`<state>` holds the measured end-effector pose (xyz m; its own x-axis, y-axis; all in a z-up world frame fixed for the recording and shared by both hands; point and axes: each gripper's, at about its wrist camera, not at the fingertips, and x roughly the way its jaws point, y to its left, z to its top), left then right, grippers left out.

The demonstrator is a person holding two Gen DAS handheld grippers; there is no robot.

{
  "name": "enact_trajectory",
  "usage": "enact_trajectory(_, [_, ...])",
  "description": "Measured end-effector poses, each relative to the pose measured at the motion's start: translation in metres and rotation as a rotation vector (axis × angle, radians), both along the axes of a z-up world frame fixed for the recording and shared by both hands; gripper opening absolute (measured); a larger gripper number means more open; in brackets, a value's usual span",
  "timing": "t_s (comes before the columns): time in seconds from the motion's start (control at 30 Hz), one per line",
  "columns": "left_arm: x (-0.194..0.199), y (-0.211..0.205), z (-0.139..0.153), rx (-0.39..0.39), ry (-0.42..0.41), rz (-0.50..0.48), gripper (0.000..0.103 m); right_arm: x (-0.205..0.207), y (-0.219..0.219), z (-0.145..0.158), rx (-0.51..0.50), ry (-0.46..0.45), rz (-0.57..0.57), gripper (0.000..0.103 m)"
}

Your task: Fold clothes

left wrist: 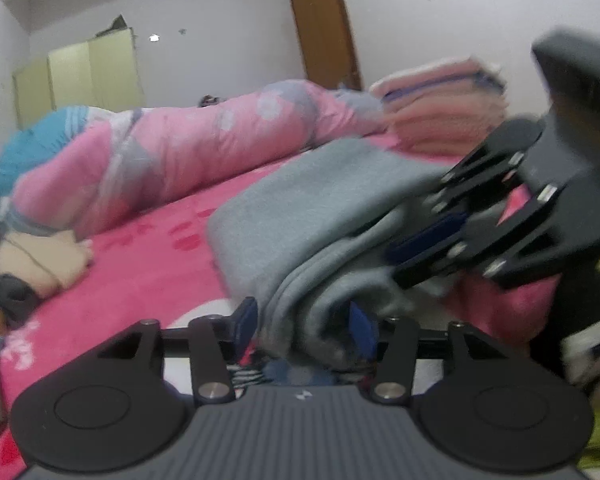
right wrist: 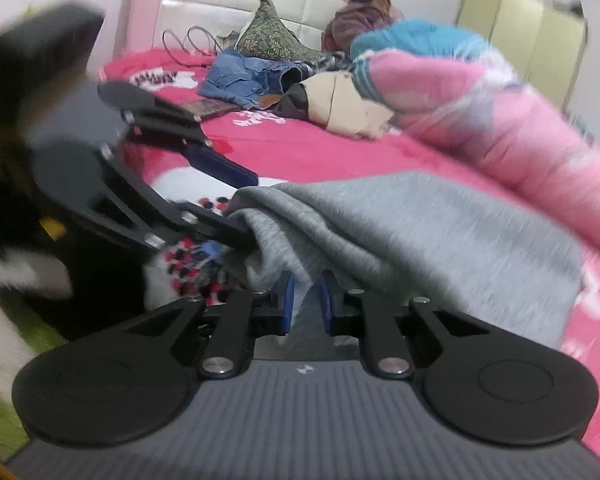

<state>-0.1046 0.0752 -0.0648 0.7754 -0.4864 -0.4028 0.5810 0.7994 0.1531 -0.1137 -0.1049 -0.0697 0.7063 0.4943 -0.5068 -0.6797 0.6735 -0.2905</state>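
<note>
Right wrist view: the grey garment [right wrist: 400, 232] is seen draped on the bed [right wrist: 320, 152], its near edge pinched in the nearly closed right claw [right wrist: 307, 304]. The left claw [right wrist: 236, 208], jaws parted around a fold just alongside, pads apparently not pressing, lies equally near.

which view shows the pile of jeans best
The right wrist view. There the jeans lie in the open at the far end of the pink bed, beside a patterned cushion, with nothing in front of them. The left wrist view faces the other way and shows no clear sight of them.
</note>
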Motion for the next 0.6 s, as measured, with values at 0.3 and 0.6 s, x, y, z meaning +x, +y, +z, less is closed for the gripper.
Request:
enact_trajectory(0.3, [0.017,-0.033,-0.009,0.196,-0.084,-0.100,0.066,-0.004,-0.004,0.005,-0.030,-0.060,-0.009,0.012])
enact_trajectory(0.6, [0.012,-0.044,-0.015,0.268,-0.174,-0.152,0.041,0.006,-0.015,0.013,-0.083,0.032,0.017,0.045])
